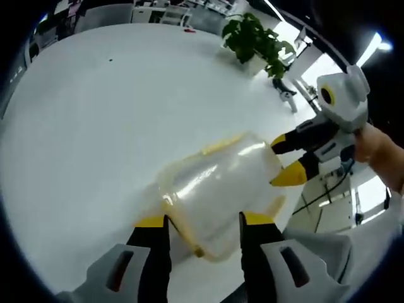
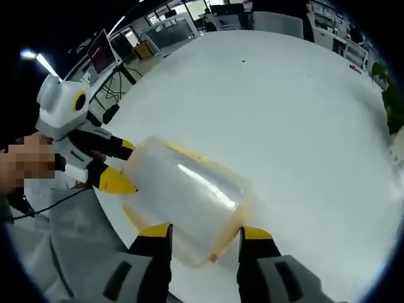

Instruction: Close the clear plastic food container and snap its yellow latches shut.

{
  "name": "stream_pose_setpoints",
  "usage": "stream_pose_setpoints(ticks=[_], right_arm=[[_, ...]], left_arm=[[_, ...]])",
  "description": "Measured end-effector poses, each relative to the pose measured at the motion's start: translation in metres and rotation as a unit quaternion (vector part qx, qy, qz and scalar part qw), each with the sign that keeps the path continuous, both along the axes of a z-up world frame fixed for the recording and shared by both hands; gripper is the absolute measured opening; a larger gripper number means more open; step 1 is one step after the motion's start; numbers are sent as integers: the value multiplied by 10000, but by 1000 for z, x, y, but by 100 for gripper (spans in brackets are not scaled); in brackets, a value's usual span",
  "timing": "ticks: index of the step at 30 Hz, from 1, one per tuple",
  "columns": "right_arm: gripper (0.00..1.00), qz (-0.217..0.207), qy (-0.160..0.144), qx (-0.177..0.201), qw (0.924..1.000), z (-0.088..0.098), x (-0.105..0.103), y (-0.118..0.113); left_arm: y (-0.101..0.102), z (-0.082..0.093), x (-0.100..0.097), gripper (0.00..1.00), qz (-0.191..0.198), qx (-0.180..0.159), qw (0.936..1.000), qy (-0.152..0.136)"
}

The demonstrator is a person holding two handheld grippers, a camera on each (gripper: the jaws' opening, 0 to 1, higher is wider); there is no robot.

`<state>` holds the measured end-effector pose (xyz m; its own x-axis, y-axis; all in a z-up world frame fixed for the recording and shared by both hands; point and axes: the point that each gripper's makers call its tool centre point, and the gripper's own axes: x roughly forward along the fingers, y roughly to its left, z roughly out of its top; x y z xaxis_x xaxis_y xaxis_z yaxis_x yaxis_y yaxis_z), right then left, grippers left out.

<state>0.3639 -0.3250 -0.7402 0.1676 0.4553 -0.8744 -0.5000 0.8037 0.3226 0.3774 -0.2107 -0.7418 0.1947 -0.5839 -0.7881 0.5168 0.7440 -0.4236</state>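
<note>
containers: 1 (image 1: 218,189) | grippers: 2 (image 1: 205,222) (image 2: 203,232) | tables: 1 (image 1: 101,126) | potted plants: 1 (image 1: 255,39)

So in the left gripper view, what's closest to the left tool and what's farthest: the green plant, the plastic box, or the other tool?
1. The plastic box, right at the left tool, lying on the white table.
2. The other tool, at the box's far end, on the right.
3. The green plant, far off at the table's top edge.

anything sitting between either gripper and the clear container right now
Nothing visible does. The container lies on the white table right at the left gripper tips, and the right gripper already reaches its far end.
</note>
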Motion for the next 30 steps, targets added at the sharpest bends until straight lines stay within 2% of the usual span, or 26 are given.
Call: stream_pose_setpoints(ticks=[2,5,7,10,13,14,17,20,21,23,25,27,28,30], right_arm=[[41,5,7,42,10000,0,0,0],[41,100,7,65,9999,1,-1,0],[41,315,-39,-9,9995,1,-2,0],[40,625,-244,-148,9976,4,-1,-1],[40,691,-336,-141,9969,9,0,-1],[40,911,-506,-201,9943,11,3,-2],[41,1287,-738,-474,9878,14,5,-9],[41,1575,-1000,-549,9809,19,10,-10],[41,1845,-1188,-529,9742,23,11,-8],[40,2120,-1304,-551,9670,26,10,-7],[40,2339,-1406,-613,9601,27,11,-7],[40,2355,-1500,-474,9591,30,12,-2],[40,2412,-1530,-364,9577,33,12,2],[38,2586,-1656,-126,9516,40,10,11]], left_arm=[[1,0,0,43,-10,-44,10000,2],[1,1,3,45,-166,-49,9996,-234],[1,1,5,45,-199,-34,9994,-273],[3,2,3,46,-309,19,9990,-332],[7,3,2,49,-446,90,9980,-428],[9,4,1,49,-505,102,9977,-451],[14,7,2,49,-620,155,9962,-592],[19,14,9,48,-944,380,9887,-1096],[16,20,10,48,-1104,277,9853,-1271],[14,25,9,49,-1128,222,9851,-1279],[13,29,12,50,-1291,258,9803,-1474],[10,33,12,49,-1560,288,9739,-1624],[3,37,9,48,-1763,140,9692,-1716],[-1,42,7,48,-1952,134,9626,-1875]])
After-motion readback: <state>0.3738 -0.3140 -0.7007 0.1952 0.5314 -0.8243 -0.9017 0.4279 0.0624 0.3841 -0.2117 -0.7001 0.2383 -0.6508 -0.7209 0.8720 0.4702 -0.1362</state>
